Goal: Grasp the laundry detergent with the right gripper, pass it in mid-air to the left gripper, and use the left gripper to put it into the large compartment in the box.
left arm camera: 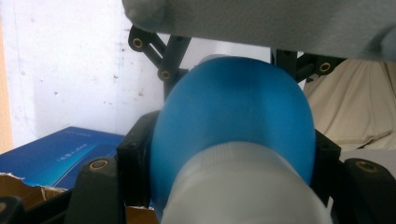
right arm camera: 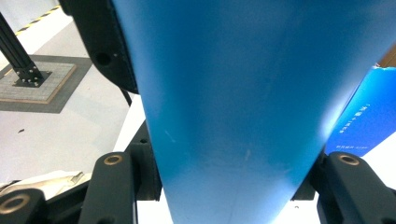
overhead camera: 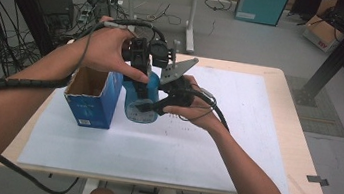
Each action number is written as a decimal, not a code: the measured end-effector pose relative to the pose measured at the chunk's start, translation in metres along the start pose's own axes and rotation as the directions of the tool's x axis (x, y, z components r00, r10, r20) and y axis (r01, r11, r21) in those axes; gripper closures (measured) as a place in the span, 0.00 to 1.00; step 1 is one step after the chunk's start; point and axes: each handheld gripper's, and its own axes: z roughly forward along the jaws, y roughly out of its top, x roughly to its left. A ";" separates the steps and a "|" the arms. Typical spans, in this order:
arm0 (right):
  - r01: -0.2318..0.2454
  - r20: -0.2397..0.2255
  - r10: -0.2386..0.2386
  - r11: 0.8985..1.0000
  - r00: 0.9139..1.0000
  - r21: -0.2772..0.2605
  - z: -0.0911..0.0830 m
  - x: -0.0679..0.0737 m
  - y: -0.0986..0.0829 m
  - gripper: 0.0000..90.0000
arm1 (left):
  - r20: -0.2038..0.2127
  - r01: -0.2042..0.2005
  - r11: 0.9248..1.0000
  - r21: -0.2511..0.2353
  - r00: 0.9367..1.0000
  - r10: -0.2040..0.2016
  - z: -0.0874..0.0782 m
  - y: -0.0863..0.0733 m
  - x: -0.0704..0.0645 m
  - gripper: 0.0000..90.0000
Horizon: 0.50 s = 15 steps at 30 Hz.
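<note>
Table [overhead camera: 281, 91], sheet [overhead camera: 235, 135]: filling centre of high view. Box [overhead camera: 91, 104]: standing open-topped, left of centre, empty as far as visible. Bottle [overhead camera: 141, 100]: hanging off sheet just right of box, both grippers clamping it. Judgement: extraction done or insertion pending; cannot tell which. Left gripper [overhead camera: 144, 81]: jaws closing on bottle upper body. Right gripper [overhead camera: 151, 107]: jaws squeezing lower body. Bottle: translucent blue, smooth, white cap [left arm camera: 243, 186], label on base.

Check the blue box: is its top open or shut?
Open. The blue box stands with its top flaps up, bare cardboard inside visible from the high view.
</note>
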 end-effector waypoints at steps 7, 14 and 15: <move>0.002 0.001 -0.002 1.000 1.000 -0.002 0.000 0.000 0.000 0.48 | -0.003 0.003 1.000 0.005 1.000 -0.003 -0.001 0.001 -0.001 0.40; 0.001 -0.001 -0.001 1.000 1.000 -0.006 -0.001 -0.001 0.000 0.48 | -0.006 0.009 1.000 -0.002 1.000 -0.009 -0.001 0.002 -0.001 0.40; 0.003 -0.001 -0.003 1.000 1.000 -0.005 -0.001 0.000 0.000 0.48 | -0.011 0.008 1.000 0.001 1.000 -0.008 -0.001 0.002 -0.001 0.41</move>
